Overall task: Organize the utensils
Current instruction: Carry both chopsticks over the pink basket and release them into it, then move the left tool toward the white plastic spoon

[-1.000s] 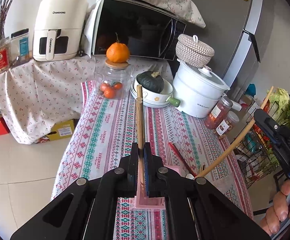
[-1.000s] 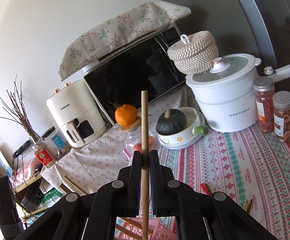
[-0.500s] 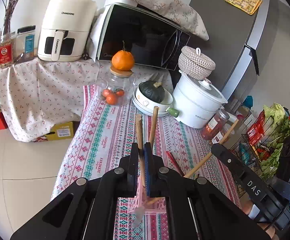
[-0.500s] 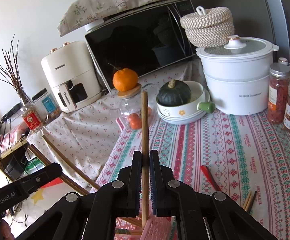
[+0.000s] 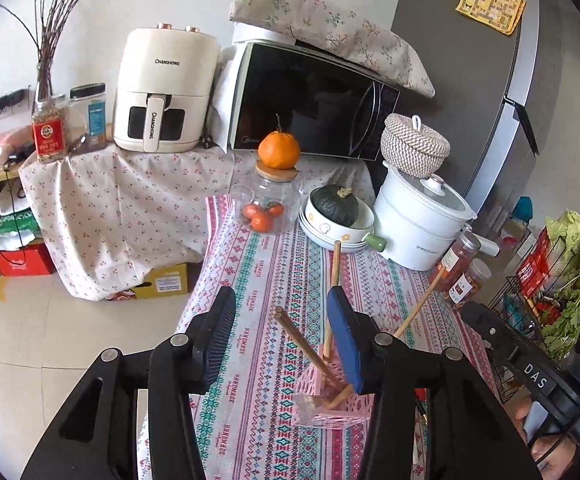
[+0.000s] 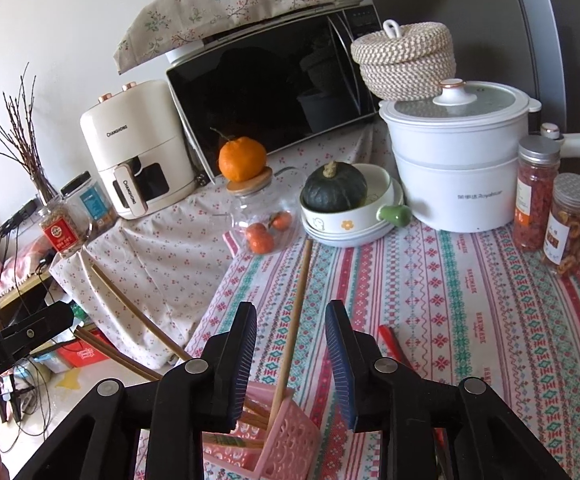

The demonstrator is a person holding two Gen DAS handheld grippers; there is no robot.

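Note:
A pink slotted basket (image 5: pixel 330 400) (image 6: pixel 290 436) stands on the patterned tablecloth near the front edge. Several wooden chopsticks lean in it. My left gripper (image 5: pixel 280 296) hovers over it, jaws opening; a dark brown chopstick pair (image 5: pixel 302 344) rests loose between them, touching neither pad. My right gripper (image 6: pixel 291 307) is also opening above the basket. A pale chopstick (image 6: pixel 296 320) stands free between its pads, its lower end in the basket. The right gripper's body (image 5: pixel 530 368) shows at the right of the left wrist view.
At the back of the table are a glass jar (image 6: pixel 264 216) with an orange on top, a bowl with a green squash (image 6: pixel 336 192), a white pot (image 6: pixel 458 160) and two spice jars (image 6: pixel 536 196). A red utensil (image 6: pixel 392 344) lies on the cloth beside the basket.
Both grippers were shut on chopsticks and have opened. The released chopsticks now lean in the pink basket. The left gripper has pulled up and back.

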